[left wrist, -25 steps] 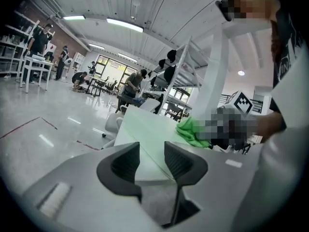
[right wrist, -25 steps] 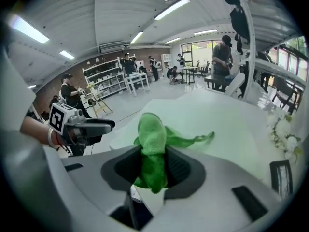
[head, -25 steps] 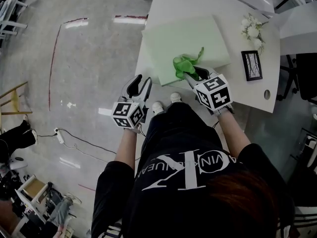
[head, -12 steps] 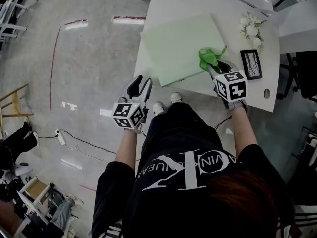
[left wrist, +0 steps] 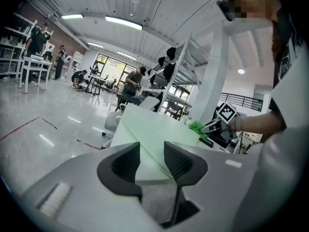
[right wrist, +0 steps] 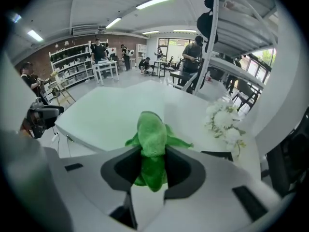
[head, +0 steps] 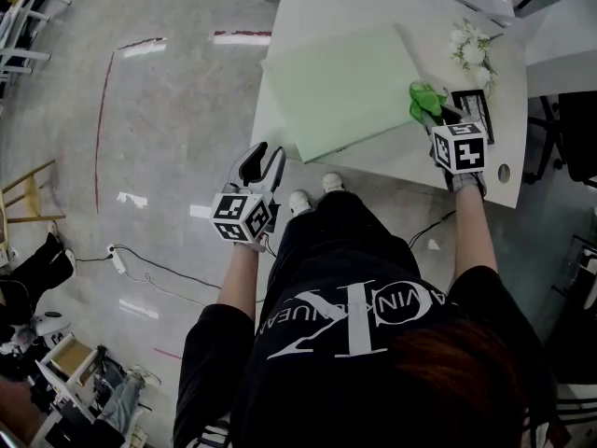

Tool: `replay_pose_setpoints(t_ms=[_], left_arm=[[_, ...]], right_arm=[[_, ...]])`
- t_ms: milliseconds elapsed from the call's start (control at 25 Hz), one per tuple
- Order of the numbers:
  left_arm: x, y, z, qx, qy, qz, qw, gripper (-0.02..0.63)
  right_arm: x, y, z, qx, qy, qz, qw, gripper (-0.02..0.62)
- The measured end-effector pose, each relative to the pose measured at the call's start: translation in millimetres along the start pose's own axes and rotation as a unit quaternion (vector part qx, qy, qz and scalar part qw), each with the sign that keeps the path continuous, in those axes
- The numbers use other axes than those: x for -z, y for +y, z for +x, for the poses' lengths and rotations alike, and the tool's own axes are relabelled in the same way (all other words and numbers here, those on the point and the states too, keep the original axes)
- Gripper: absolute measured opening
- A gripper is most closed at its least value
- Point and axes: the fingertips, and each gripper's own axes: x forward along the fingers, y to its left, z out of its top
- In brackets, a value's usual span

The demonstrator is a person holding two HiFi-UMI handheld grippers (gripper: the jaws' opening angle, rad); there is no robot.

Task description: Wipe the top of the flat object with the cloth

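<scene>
A pale green flat board [head: 340,87] lies on the white table [head: 317,7]. A bright green cloth [head: 425,99] sits at the board's right edge, with my right gripper [head: 433,112] shut on it. In the right gripper view the cloth [right wrist: 152,137] bulges up between the jaws of the right gripper [right wrist: 153,156], and the board [right wrist: 113,112] spreads out beyond it. My left gripper [head: 262,161] hangs over the floor, left of the table's near edge. It is open and holds nothing [left wrist: 152,161]. The board [left wrist: 152,129] and the cloth [left wrist: 197,127] show beyond it.
White flowers [head: 469,47] and a black picture frame [head: 476,103] lie on the table just right of the cloth. A cable hole [head: 504,173] is near the table's right front corner. A dark chair [head: 571,138] stands at the right. My shoes [head: 312,194] are at the table's front edge.
My right gripper has swept the cloth rightward across the board, from its near front part to its right edge. The left gripper has stayed where it was.
</scene>
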Motion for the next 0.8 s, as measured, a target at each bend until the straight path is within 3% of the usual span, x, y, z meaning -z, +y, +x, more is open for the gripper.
replay_pose_setpoints(t_ms=[280, 560, 800], left_arm=[[4.8, -0.7, 0.0, -0.003, 0.004, -0.001, 1.0, 0.161], [6.7, 0.1, -3.4, -0.008, 0.007, 0.0, 0.9999, 0.161], [3.8, 9.0, -8.0, -0.023, 0.003, 0.003, 0.9997, 0.16]], right_arm=[[8.2, -32.2, 5.3, 0.019, 0.012, 0.028, 0.999, 0.13], [24.5, -59.2, 11.0, 0.091, 0.051, -0.016, 0.994, 0.129], [2.3, -65.4, -5.3, 0.14, -0.016, -0.01, 0.99, 0.129]])
